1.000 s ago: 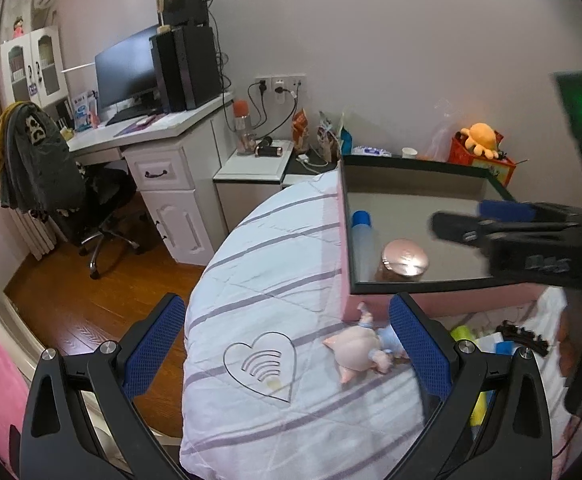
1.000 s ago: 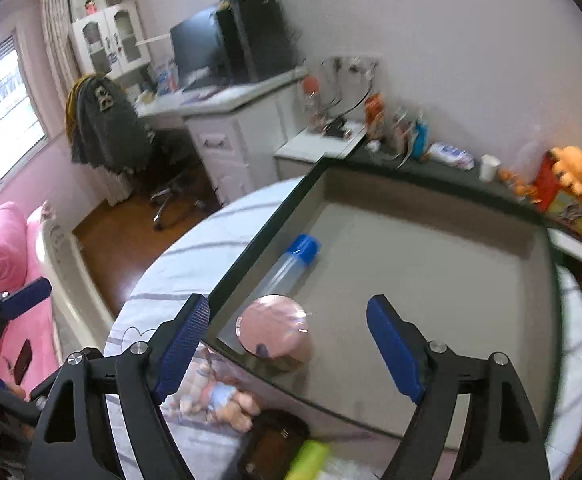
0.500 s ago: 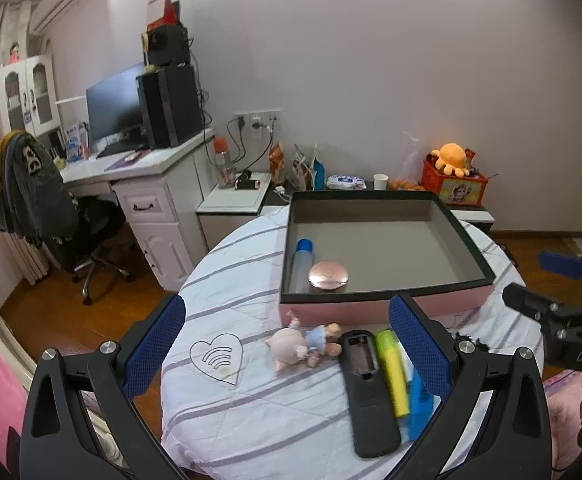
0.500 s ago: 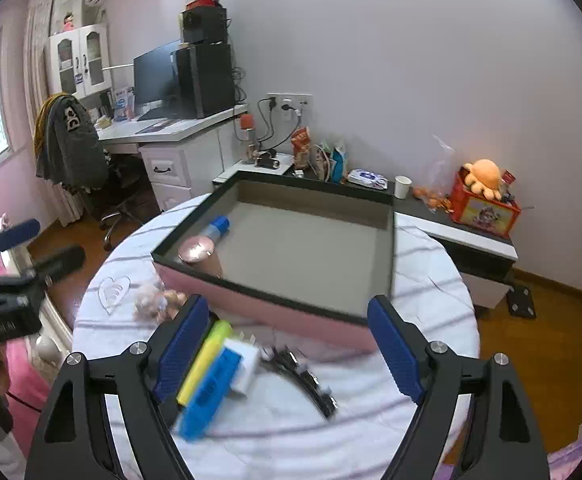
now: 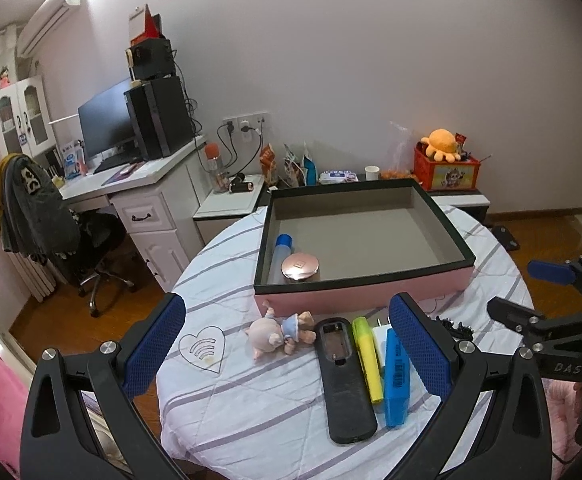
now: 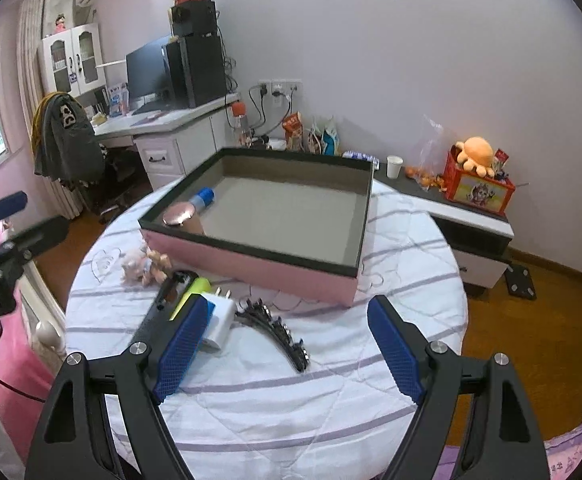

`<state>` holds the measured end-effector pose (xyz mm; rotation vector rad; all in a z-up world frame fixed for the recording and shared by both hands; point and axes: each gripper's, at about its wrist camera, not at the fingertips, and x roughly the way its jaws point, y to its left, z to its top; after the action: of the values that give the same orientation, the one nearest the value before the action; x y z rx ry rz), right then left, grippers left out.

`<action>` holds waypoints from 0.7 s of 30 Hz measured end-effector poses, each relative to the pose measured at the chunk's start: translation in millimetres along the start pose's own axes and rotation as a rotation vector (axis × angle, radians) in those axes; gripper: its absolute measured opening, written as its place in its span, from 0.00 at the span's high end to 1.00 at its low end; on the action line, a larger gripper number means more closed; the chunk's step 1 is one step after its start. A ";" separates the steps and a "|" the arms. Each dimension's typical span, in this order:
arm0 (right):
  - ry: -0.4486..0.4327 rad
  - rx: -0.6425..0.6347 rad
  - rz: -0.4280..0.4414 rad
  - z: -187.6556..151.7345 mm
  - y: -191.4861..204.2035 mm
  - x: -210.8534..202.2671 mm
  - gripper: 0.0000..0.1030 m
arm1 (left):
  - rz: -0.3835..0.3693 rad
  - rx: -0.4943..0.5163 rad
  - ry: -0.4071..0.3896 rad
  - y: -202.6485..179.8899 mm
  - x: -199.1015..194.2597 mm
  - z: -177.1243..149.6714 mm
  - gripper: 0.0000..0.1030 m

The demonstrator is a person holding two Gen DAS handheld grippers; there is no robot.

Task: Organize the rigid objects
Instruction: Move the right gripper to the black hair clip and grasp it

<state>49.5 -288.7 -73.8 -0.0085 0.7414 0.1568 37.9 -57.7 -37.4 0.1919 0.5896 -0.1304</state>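
box: pink box (image 5: 363, 300) with dark rim sits on the round table (image 6: 291, 400); it is the landmark for everything below.
already in box: blue-capped bottle (image 5: 281, 256) and round rose compact (image 5: 299, 269), both in the box's near-left corner.
left to sort: all just in front of the box's near wall: pig doll (image 5: 279, 334), black remote (image 5: 345, 376), yellow highlighter (image 5: 367, 354), blue case (image 5: 395, 376), white charger plug (image 6: 221, 320), black hair comb (image 6: 279, 330).
step: picking the next item, my read.
how to do it: the remote, highlighter, blue case and plug lie touching side by side, so take an outer piece or the comb, which lies apart. Come down over it, pads on the long sides, and lift clear of the box rim before moving in.
left gripper (image 5: 287, 350): wide open, empty, above the items in front of the box.
right gripper (image 6: 289, 354): wide open, empty, hanging over the comb and plug.
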 end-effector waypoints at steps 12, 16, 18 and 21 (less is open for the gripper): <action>0.131 -0.011 0.018 -22.6 -6.1 55.3 0.19 | 0.028 0.005 0.086 4.6 34.0 -12.8 0.00; 0.188 -0.050 0.014 -27.4 -7.7 84.0 0.19 | 0.028 0.019 0.107 1.6 44.5 -14.5 0.00; 0.211 -0.060 0.024 -28.9 -9.0 94.5 0.19 | 0.030 0.022 0.115 1.8 49.3 -14.6 0.00; 0.223 -0.089 0.050 -29.1 -7.2 103.9 0.19 | 0.033 0.017 0.126 3.8 56.4 -14.2 0.00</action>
<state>106.5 -283.2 -165.6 -0.0941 0.9570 0.2390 77.4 -54.7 -80.2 0.2278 0.7111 -0.0918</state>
